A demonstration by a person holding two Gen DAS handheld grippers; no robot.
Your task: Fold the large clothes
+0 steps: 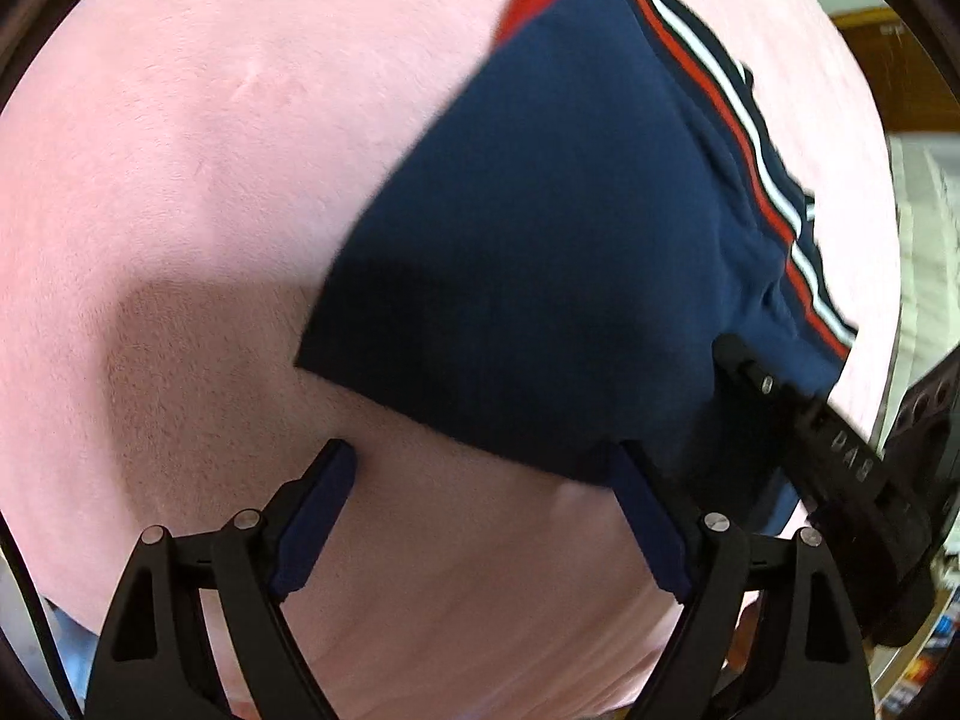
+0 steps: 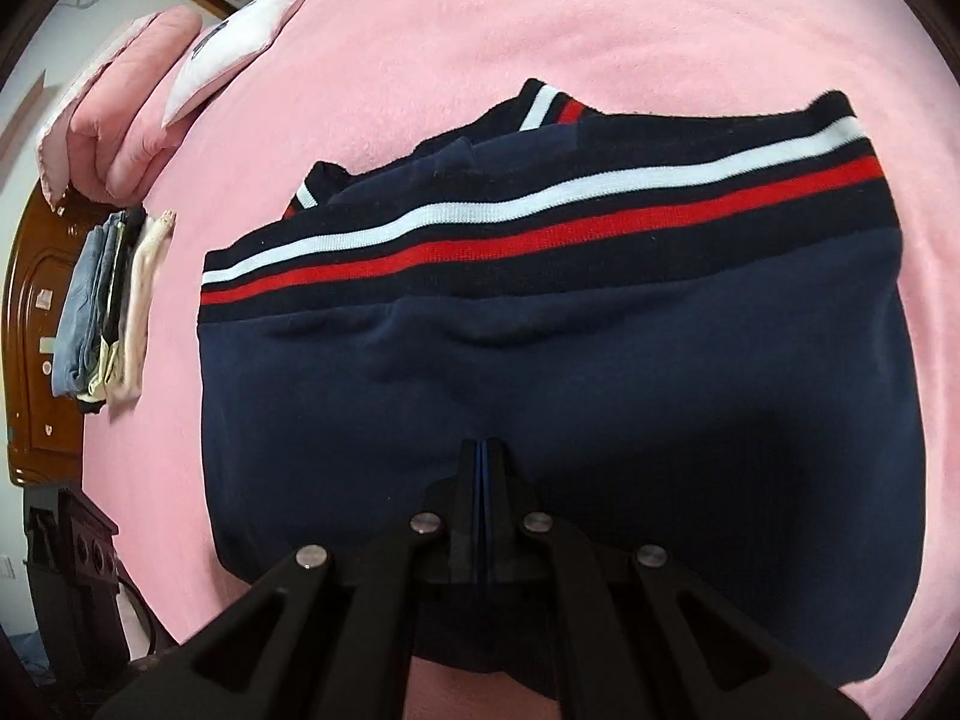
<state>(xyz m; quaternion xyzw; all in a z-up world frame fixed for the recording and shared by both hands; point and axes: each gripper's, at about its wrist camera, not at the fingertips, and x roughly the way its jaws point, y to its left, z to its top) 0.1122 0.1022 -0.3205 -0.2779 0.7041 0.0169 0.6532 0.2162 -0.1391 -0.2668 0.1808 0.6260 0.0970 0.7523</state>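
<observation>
Navy sweater (image 2: pixel 540 372) with white-red striped hem lies folded on pink bed blanket (image 2: pixel 480 30). Right hand-held gripper (image 2: pixel 485 468) clenched on sweater's near fold. Left hand-held gripper (image 1: pixel 480 468) released, fingers spread, just beside sweater's edge. Folded clothes stack (image 2: pixel 108 306) well apart, near wooden headboard (image 2: pixel 36 324).

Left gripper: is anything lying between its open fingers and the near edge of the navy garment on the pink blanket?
Nothing visible does. The left gripper is open over bare pink blanket, and the navy garment edge lies just ahead, its right finger already at the hem. The right gripper is shut on the garment's far side.
</observation>
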